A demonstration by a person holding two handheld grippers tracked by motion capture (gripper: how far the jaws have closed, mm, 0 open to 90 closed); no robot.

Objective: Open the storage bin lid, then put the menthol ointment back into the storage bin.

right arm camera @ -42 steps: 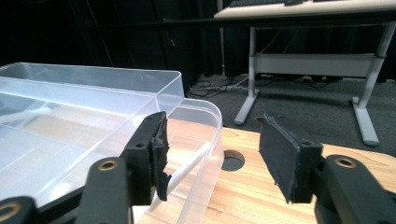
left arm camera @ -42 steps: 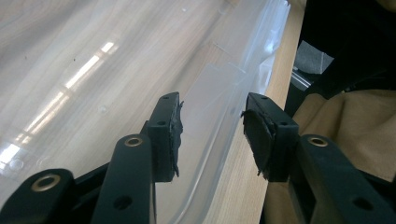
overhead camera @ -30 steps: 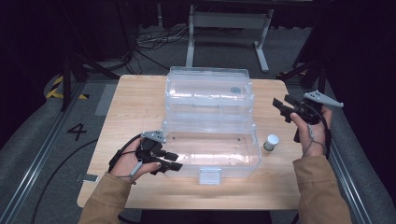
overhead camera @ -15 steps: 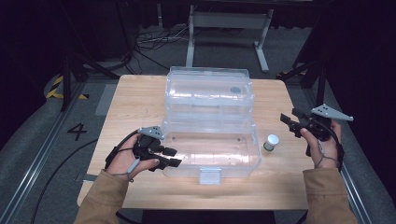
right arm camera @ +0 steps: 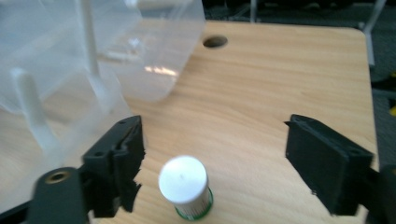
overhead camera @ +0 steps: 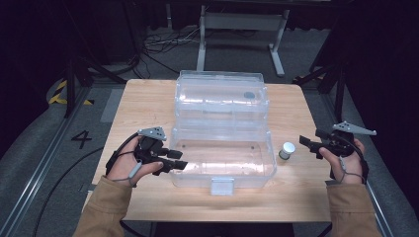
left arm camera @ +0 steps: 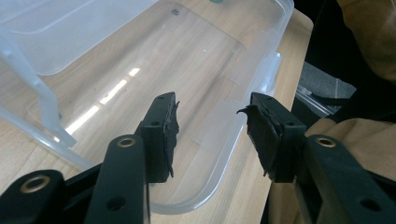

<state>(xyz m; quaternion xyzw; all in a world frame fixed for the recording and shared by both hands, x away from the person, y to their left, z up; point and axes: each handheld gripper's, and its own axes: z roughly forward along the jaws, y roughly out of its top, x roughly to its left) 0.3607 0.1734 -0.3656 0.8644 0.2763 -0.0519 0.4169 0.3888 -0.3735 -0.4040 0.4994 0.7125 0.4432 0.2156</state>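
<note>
A: Clear plastic box lies open on the table; the left gripper stands at its side, the right gripper beside a small bottle.

B: Left jaws gape empty over the rim.

A: Right jaws gape too, the bottle off-centre between them; closing might tip it.

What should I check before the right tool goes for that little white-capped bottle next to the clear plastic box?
1. Right tool open wide enough: ok, jaws stand well apart.
2. Small white-capped bottle upright on the wooden table: ok.
3. Bottle lined up between the jaws: ok, though nearer one jaw.
4. Bottle apart from the clear plastic box: ok, a gap shows in the high view.
5. Box open to take it: ok, lid stands back.
6. Left tool out of the way: ok, open at the box's far side.
</note>
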